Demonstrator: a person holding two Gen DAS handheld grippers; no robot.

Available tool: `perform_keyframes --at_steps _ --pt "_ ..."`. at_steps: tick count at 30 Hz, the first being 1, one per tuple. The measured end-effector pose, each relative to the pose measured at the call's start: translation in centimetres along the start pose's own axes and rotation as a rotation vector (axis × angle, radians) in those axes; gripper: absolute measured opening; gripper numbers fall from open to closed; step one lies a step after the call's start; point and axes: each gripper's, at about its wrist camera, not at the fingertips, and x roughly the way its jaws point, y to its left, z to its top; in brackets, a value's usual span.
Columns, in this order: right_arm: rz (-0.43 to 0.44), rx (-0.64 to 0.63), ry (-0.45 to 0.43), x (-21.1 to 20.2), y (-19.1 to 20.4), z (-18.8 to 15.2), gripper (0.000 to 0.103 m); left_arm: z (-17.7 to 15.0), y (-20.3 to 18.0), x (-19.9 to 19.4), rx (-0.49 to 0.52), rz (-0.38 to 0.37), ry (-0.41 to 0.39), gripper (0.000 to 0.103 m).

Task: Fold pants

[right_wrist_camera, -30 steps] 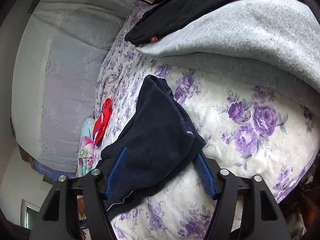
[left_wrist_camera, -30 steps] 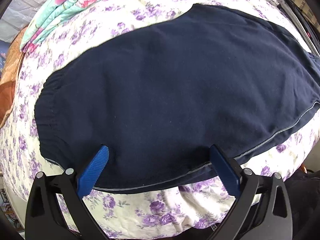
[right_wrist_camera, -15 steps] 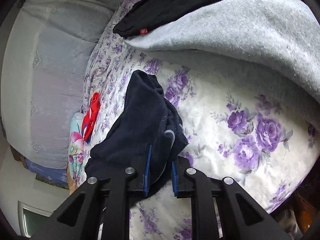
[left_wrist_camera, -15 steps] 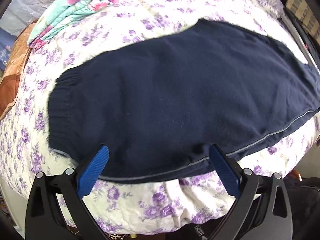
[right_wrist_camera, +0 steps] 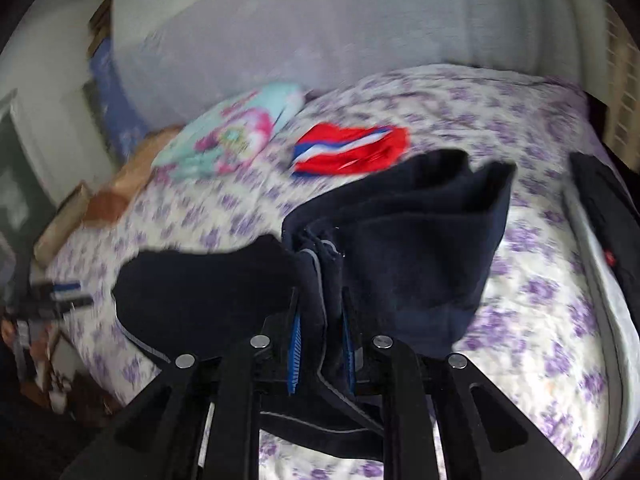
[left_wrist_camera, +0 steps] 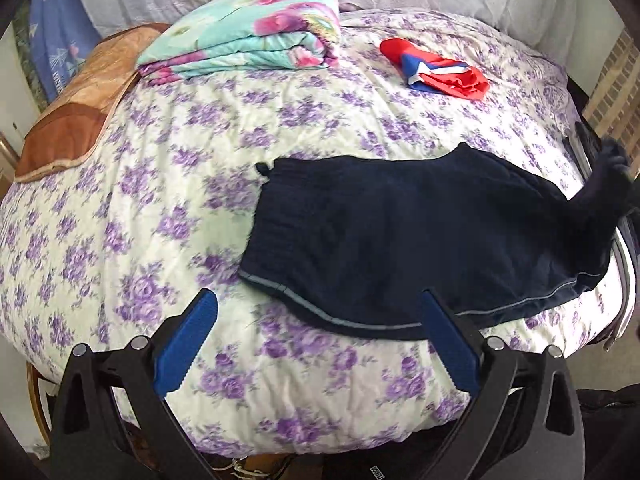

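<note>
Navy pants (left_wrist_camera: 400,240) lie on the floral bed (left_wrist_camera: 160,200), waistband left, leg end lifted at far right. Right tool (right_wrist_camera: 320,344) narrow, clamped on bunched pant cloth. Left tool (left_wrist_camera: 316,344) spread wide, holding nothing, above the near bed edge. Folded quilt (left_wrist_camera: 244,36) and red garment (left_wrist_camera: 440,72) far.

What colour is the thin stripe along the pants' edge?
Light grey-blue piping on navy pants; it shows best in the left wrist view.

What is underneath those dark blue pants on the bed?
The navy pants lie on a purple-flowered bedspread, visible all around them. Anything directly beneath the cloth is covered. Their leg end is lifted, pinched in the right gripper.
</note>
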Motion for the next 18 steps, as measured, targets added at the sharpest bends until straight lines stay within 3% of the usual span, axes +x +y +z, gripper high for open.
perform_keyframes --at_steps 4,8,9,10,12,14,16,18 --pt "-0.031 -0.278 0.226 9.2 8.1 -3.7 0.017 -1.4 2.1 0.5 -0.037 0.017 0.04 0.099" --pt "-0.103 -0.384 0.254 10.0 10.4 -5.0 0.021 -2.9 3.5 0.3 -0.065 0.014 0.053 0.098" --pt "-0.083 -0.382 0.262 9.7 10.3 -5.0 0.034 -3.1 3.7 0.4 -0.067 0.012 0.055 0.098" --pt "-0.032 -0.374 0.274 9.3 10.4 -4.8 0.061 -3.2 3.9 0.6 -0.069 0.01 0.056 0.098" --pt "0.032 -0.363 0.284 8.5 11.0 -4.7 0.077 -3.1 3.9 0.6 -0.068 -0.001 0.05 0.098" --pt "0.11 -0.353 0.322 7.8 11.6 -4.8 0.077 -2.8 4.0 0.6 -0.068 -0.01 0.037 0.098" --pt "0.129 -0.298 0.282 6.7 11.1 -3.9 0.077 -2.6 4.1 0.6 -0.073 -0.022 0.028 0.098" --pt "0.167 -0.152 0.235 5.8 9.0 -2.6 0.077 -2.4 4.1 0.8 -0.076 -0.018 0.025 0.098"
